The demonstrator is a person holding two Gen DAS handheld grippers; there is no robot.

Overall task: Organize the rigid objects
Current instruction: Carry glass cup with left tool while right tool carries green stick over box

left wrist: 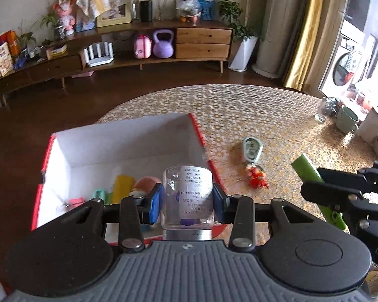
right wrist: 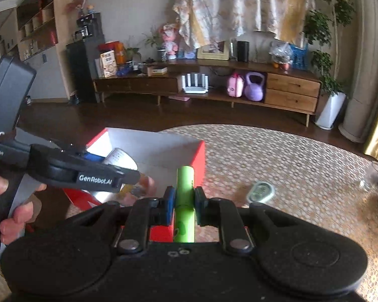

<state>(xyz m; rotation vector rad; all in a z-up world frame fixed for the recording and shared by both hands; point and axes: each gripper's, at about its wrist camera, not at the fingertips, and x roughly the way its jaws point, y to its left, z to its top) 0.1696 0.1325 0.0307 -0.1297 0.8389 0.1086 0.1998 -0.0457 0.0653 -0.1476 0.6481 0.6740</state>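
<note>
Left gripper clenched on clear labelled jar above red box, right gripper grasping green tube beside the box, keychain lying on counter

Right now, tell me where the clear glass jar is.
The clear glass jar is clamped in the left gripper, held over the near right corner of the red-and-white box in the left wrist view.
</note>
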